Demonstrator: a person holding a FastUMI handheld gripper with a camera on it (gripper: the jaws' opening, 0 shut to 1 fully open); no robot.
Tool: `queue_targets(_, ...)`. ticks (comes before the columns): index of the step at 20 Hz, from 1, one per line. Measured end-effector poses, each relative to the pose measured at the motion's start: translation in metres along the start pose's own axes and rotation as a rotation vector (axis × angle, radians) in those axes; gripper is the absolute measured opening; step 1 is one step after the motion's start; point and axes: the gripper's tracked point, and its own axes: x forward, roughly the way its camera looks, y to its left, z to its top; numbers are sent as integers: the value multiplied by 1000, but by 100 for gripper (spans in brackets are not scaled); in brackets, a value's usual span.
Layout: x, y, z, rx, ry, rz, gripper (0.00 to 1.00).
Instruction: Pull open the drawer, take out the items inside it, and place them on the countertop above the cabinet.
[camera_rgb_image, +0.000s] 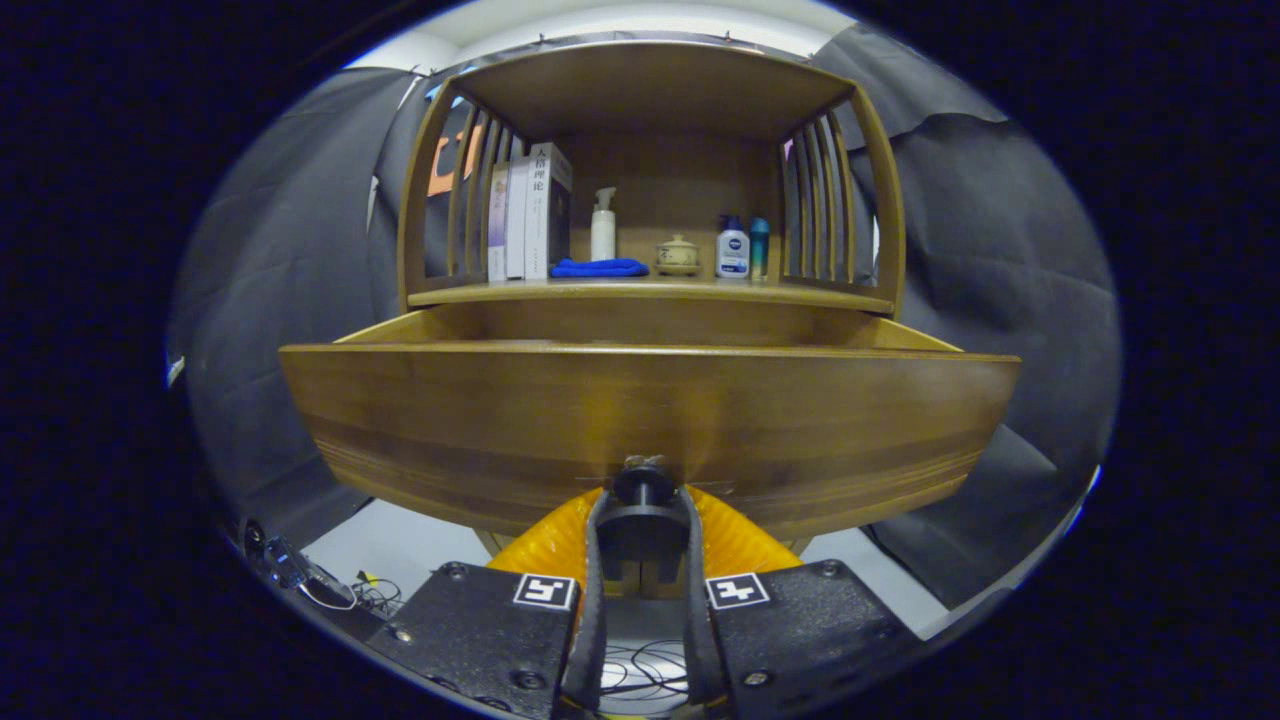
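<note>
Gripping drawer knob (643, 481), jaws seemingly closed.

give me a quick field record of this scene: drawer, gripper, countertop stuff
drawer: pulled out, front panel facing the camera; inside hidden
knob: low on the drawer front, at its middle, between the fingers
hand-held gripper: fingers closed on the knob
countertop: books left, pump bottle, blue cloth, lidded cup, two bottles right
task items: none seen yet
</note>
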Motion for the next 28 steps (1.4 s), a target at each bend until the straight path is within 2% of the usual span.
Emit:
queue_targets(5, -30, 2, -16, 6, 37, 36, 34)
queue_targets(14, -50, 3, -28, -41, 64, 70, 34)
queue_targets(18, -53, 7, -31, 4, 128, 101, 36)
queue_targets(22, -79, 7, 2, 8, 93, 160, 50)
queue_targets(25, -99, 11, 22, -54, 80, 202, 88)
queue_targets(26, -103, 13, 30, -60, 71, 213, 96)
queue_targets(28, -110, 20, 43, -44, 72, 237, 98)
